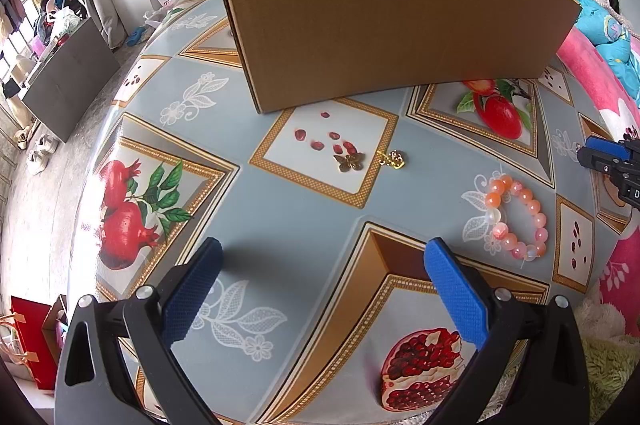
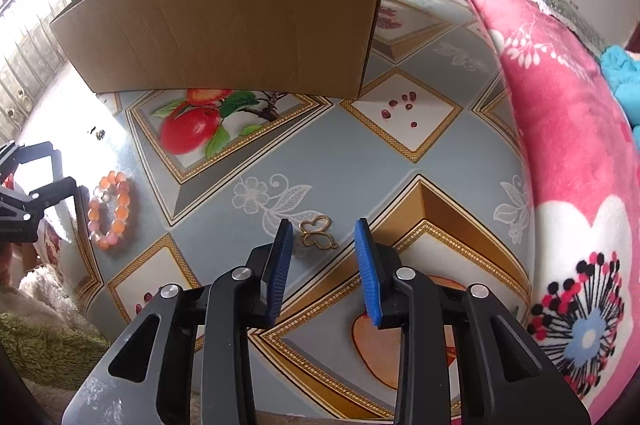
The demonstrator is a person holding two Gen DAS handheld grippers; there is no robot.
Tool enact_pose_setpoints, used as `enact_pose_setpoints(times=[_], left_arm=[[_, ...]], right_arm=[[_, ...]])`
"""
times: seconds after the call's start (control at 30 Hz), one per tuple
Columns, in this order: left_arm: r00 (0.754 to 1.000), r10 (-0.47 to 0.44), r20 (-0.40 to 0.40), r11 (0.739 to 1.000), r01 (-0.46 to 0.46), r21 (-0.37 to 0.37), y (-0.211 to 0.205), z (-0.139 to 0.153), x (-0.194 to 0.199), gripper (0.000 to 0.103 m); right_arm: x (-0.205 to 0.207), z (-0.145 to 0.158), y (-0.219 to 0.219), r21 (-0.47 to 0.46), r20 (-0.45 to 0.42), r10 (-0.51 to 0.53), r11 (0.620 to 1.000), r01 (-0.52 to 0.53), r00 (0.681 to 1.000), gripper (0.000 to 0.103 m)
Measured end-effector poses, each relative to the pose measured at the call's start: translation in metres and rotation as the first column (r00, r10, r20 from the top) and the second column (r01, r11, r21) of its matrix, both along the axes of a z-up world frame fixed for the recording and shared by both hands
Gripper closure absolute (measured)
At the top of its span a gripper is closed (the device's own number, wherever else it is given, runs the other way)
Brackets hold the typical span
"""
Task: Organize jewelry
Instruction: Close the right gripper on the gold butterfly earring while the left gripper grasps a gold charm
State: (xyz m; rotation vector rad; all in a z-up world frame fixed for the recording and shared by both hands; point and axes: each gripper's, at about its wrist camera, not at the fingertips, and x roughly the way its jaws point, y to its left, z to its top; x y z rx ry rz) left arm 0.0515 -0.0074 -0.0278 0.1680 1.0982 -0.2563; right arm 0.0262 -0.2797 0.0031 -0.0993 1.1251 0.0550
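Left wrist: plain unlabelled cardboard box (image 1: 380, 17)

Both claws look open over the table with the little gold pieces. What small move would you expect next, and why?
Probably the right gripper eases forward and down, then closes on the gold butterfly charm. Its jaws are open and the charm lies loose on the tablecloth just past the fingertips. The cardboard box stands open behind it, a likely place to drop it. The left gripper holds nothing.
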Motion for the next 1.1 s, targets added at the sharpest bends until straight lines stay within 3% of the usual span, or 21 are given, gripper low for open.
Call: enact_pose_setpoints(times=[0.23, 0.33, 0.9, 1.1], left_arm=[[1.000, -0.001, 0.000, 1.000, 0.001, 0.000, 0.000, 0.000, 0.000, 0.004], [1.000, -0.001, 0.000, 1.000, 0.001, 0.000, 0.000, 0.000, 0.000, 0.004], [1.000, 0.002, -0.003, 1.000, -0.002, 0.001, -0.001, 0.002, 0.002, 0.004], [0.996, -0.021, 0.084, 0.999, 0.025, -0.045, -0.001, 0.017, 0.000, 0.006]], right_arm=[[-0.006, 0.002, 0.002, 0.025, 0.002, -0.017, 1.000, 0.017, 1.000, 0.081], [-0.006, 0.002, 0.001, 0.031, 0.003, -0.022, 0.999, 0.022, 1.000, 0.090], [-0.005, 0.006, -0.002, 0.045, 0.020, -0.026, 0.999, 0.025, 0.999, 0.091], [-0.005, 0.009, -0.001, 0.050, 0.029, -0.027, 0.998, 0.026, 0.999, 0.091]])
